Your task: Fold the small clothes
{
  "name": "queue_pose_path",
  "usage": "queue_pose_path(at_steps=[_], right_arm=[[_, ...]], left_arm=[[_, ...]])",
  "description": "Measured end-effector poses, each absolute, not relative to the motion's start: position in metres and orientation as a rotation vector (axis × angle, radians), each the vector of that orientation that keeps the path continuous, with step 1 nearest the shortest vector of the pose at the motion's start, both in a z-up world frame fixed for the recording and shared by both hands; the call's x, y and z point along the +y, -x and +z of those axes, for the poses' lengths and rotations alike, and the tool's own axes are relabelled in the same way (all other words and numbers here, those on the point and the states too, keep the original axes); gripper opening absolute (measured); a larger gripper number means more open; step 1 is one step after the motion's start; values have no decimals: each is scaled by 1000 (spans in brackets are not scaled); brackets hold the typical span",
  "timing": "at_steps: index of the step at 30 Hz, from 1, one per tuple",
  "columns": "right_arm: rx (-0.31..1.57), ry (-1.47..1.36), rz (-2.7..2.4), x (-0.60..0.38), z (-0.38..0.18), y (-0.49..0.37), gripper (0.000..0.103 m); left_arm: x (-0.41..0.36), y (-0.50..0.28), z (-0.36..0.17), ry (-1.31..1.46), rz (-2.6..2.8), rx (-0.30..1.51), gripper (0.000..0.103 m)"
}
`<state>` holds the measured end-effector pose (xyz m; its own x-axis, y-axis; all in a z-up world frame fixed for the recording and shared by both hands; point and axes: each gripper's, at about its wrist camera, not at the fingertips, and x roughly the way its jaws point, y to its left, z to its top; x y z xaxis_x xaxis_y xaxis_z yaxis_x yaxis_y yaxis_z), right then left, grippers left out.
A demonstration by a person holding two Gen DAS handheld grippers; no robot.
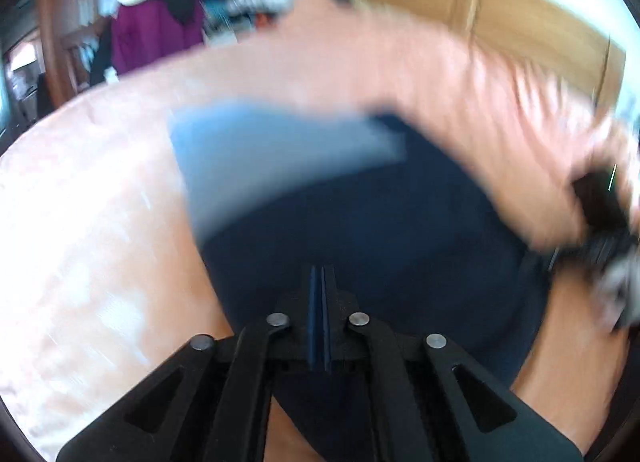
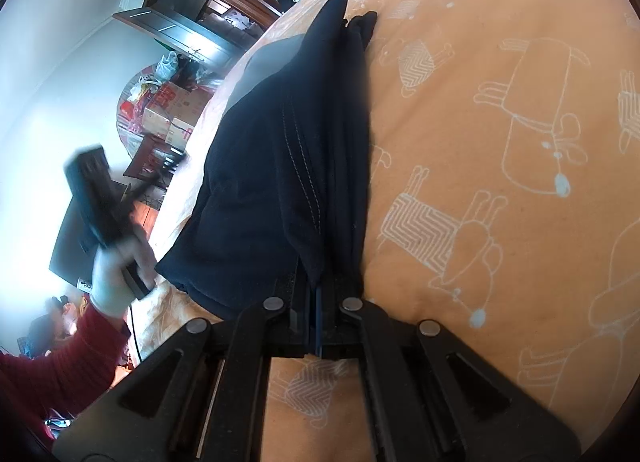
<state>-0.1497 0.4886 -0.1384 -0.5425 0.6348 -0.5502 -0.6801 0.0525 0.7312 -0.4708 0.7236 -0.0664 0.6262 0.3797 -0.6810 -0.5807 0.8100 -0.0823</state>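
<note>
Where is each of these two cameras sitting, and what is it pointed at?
Left wrist: rides the left gripper, looking along its shut jaws at the navy garment on the orange bedsheet; blurred.
Right wrist: rides the right gripper, jaws clamped on the garment's edge; the gloved left hand and red sleeve show.
Shared: garment, sheet.

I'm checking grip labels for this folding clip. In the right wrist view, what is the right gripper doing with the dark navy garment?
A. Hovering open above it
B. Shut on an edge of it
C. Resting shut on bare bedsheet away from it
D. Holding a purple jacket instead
B: the right gripper has its jaws together with the dark navy garment's edge pinched between them, over the orange dog-print bedsheet.
</note>
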Motion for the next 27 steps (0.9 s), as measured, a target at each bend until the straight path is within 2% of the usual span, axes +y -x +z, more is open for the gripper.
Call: queue_pose_path(at_steps=[3,6,7,10,12,15,17,20,23,25,27], right_arm=[[1334,49,1680,488,-140,150,0],[1338,45,1683,488,-141,150,0],[1341,43,1682,488,-141,149,0],[1347,36,1684,486,-143,146,0],[1353,25,1688,485,-144,145,0],[1364,8,1694,485,-144,142,0],[1363,8,1694,485,-144,142,0],[1366,6,1697,486,-144,140,0],[1367,9,1696,487,-144,139,0],[1369,5,1697,487,-144,138,0],[1371,4,1697,487,-143,139,0]], left_arm=[[747,462,-57,268,585,708,3],[773,438,-121,251,562,914,2],[773,434,-132,221,560,922,1],[777,435,-122,238,574,935,0],[762,448,-103,261,554,893,0],[708,491,-64,281,419,740,0],[671,509,-57,262,348,721,0],[629,522,-80,253,263,794,0],[602,517,-140,218,184,965,0],[616,518,-132,274,194,945,2],[622,525,-112,317,203,896,0]])
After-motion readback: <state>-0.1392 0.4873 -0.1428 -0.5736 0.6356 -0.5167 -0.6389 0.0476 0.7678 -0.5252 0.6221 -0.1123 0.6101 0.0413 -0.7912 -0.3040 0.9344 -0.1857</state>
